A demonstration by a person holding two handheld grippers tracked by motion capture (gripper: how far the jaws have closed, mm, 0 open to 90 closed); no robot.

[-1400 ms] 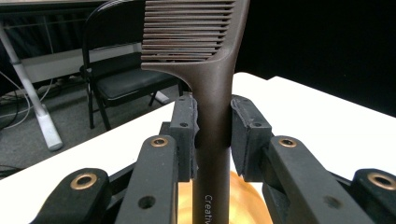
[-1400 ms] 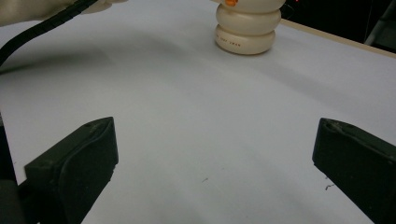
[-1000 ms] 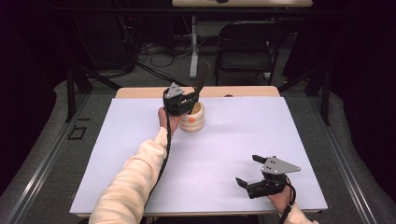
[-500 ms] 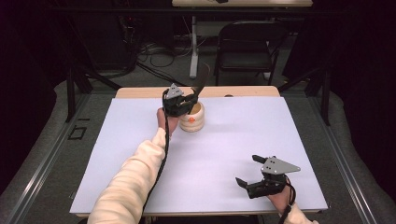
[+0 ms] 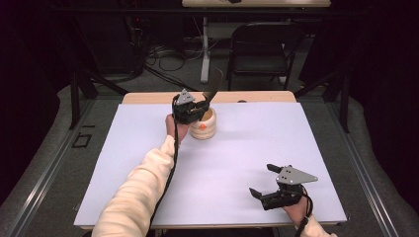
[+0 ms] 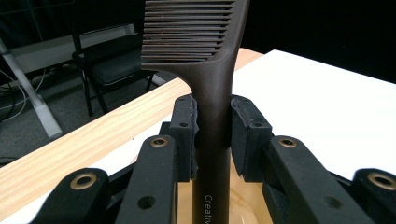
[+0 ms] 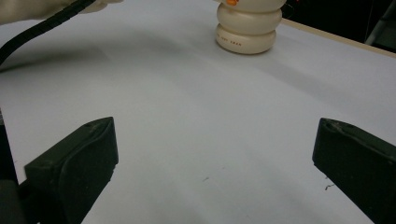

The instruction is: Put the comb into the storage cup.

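Here the bench (image 5: 237,163) carries a white sheet across nearly all of its top, with a strip of bare wood showing along the far edge. Beyond it, on the floor, stands a dark folding chair (image 5: 259,47). A cream sleeve (image 5: 141,190) reaches in from the near left corner toward the far middle of the bench.

There the left gripper (image 5: 193,109) sits over the mouth of a cream, ribbed wooden holder (image 5: 204,127) with a small orange mark on its side; the holder stands upright on the white sheet near the far edge. The left gripper's fingers (image 6: 184,126) are clamped on the handle of a dark brown comb (image 6: 212,84). The comb stands upright between them, its toothed head rising above the gripper and its handle running down into the holder's opening. Small pale lettering shows low on the handle.

The right gripper (image 5: 267,185) rests near the front right corner of the bench, well apart from the holder. Its fingers (image 7: 74,163) stand wide apart with only bare white sheet between them, and they point across the bench toward the holder.
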